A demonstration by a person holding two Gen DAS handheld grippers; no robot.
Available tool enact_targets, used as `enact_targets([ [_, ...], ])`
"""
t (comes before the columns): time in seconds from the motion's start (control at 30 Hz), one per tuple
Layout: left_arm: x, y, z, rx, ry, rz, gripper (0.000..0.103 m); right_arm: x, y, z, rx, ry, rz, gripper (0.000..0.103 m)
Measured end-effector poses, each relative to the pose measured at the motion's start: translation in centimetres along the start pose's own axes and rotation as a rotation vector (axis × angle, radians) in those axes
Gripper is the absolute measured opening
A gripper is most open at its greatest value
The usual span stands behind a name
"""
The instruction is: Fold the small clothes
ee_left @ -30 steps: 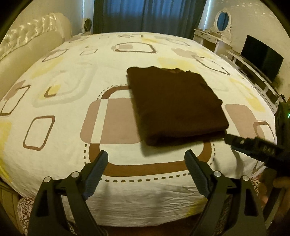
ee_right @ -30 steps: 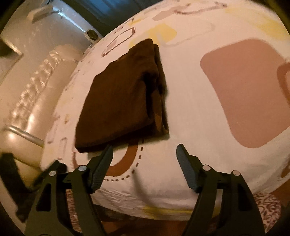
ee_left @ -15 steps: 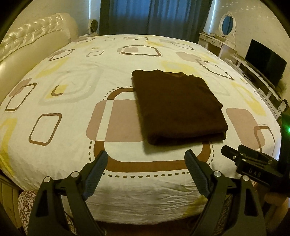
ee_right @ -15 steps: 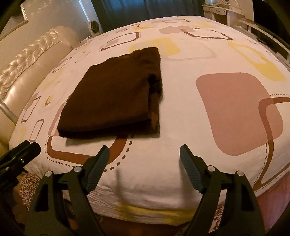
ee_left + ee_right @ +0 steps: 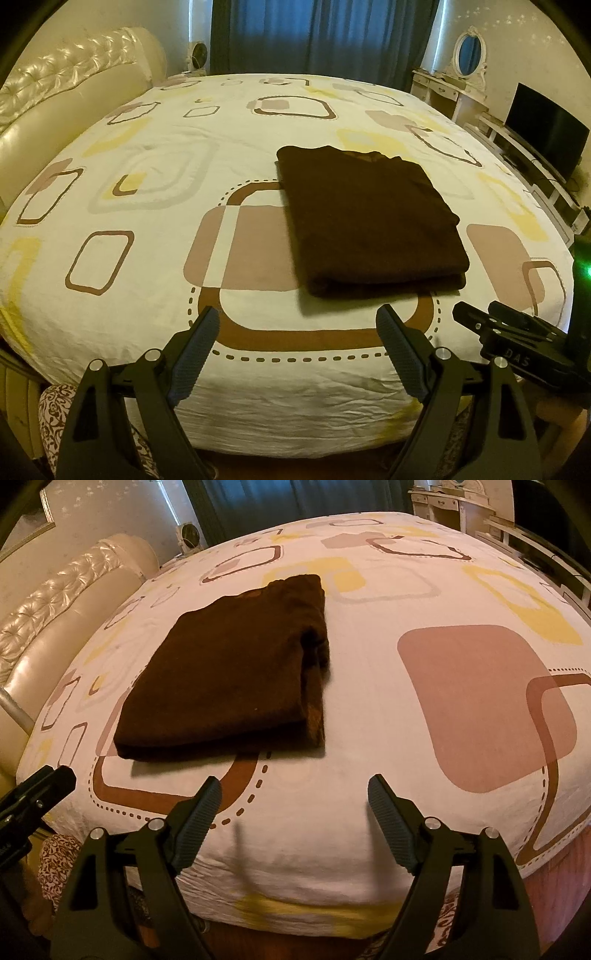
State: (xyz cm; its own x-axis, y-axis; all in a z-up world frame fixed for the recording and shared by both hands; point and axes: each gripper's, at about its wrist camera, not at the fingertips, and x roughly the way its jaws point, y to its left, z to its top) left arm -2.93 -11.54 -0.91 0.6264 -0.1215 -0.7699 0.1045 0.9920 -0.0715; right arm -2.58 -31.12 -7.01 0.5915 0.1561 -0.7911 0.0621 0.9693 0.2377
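A dark brown garment (image 5: 365, 218) lies folded into a flat rectangle on the bed; it also shows in the right wrist view (image 5: 232, 672). My left gripper (image 5: 298, 325) is open and empty, held off the bed's front edge, short of the garment. My right gripper (image 5: 294, 794) is open and empty too, near the front edge and to the right of the garment. The right gripper's body shows at the right of the left wrist view (image 5: 517, 339). The left gripper's tip shows at the left of the right wrist view (image 5: 33, 790).
The bed (image 5: 147, 266) has a white sheet with brown, pink and yellow squares. A cream padded headboard (image 5: 62, 99) runs along the left. A dresser with an oval mirror (image 5: 469, 51) and a TV (image 5: 543, 136) stand at the right. Blue curtains (image 5: 317, 33) hang behind.
Both grippers have drawn back from the folded garment toward the bed's front edge and levelled out. The garment has stayed in place.
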Motion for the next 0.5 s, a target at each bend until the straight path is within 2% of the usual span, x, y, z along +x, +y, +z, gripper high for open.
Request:
enact_targets([
  [0.5, -0.04, 0.08, -0.02, 0.002, -0.008, 0.017, 0.086, 0.25, 0.20, -0.10, -0.002, 0.003, -0.002, 0.081],
])
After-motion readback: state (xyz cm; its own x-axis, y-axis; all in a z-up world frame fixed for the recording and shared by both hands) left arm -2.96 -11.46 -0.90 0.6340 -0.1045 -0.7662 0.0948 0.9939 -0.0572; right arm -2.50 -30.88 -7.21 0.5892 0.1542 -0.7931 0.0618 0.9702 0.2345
